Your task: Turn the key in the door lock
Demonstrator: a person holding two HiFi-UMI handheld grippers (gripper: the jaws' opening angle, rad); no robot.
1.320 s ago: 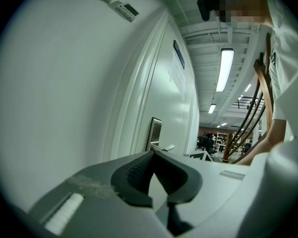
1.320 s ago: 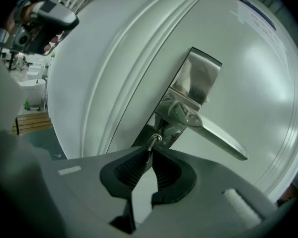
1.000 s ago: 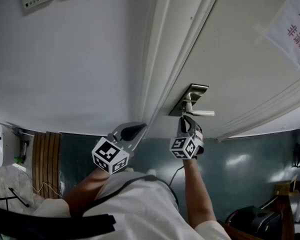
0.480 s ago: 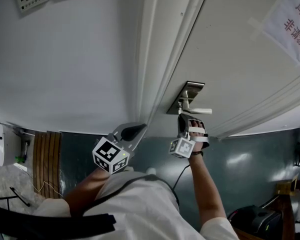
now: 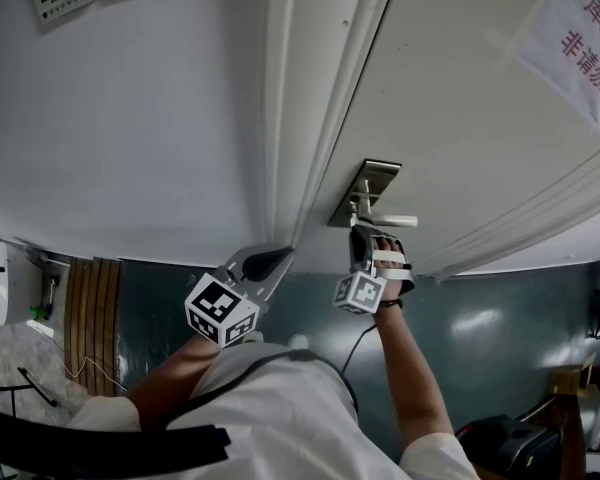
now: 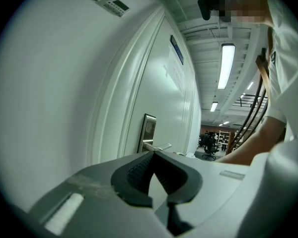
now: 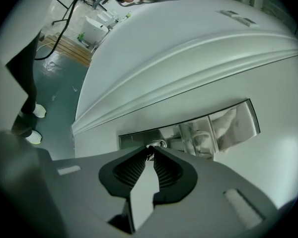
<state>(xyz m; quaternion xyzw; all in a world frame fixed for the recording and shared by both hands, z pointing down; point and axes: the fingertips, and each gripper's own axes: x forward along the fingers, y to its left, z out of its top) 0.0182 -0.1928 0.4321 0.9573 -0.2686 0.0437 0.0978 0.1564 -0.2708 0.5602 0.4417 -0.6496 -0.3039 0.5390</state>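
- Below the door handle point(image 5: 388, 220) in the head view, the right gripper point(image 5: 358, 232) has its tips against the lower end of the lock plate point(image 5: 366, 190), as a second ago. Since then it has rolled about its own axis. Its marker cube point(image 5: 360, 293) now shows another face, and the hand point(image 5: 392, 264) with its strap has come round to the camera's side.
- Lower left in that view, the left gripper point(image 5: 278, 259) hangs near the door frame point(image 5: 310, 118), touching nothing, and sits almost where it did before.
- Seen from the left gripper view, the left gripper point(image 6: 153, 153) has its jaw tips together with nothing between them. The lock plate point(image 6: 149, 132) and handle point(image 6: 160, 147) stand well ahead of it on the door point(image 6: 164, 93).
- Seen from the right gripper view, the right gripper point(image 7: 151, 150) has its tips right at the round lock cylinder point(image 7: 158, 143) on the lock plate point(image 7: 198, 133). Its jaws are easing apart but the tips are still nearly meeting. They pinch a small dark piece, apparently the key point(image 7: 150, 153), which is too small to make out clearly.
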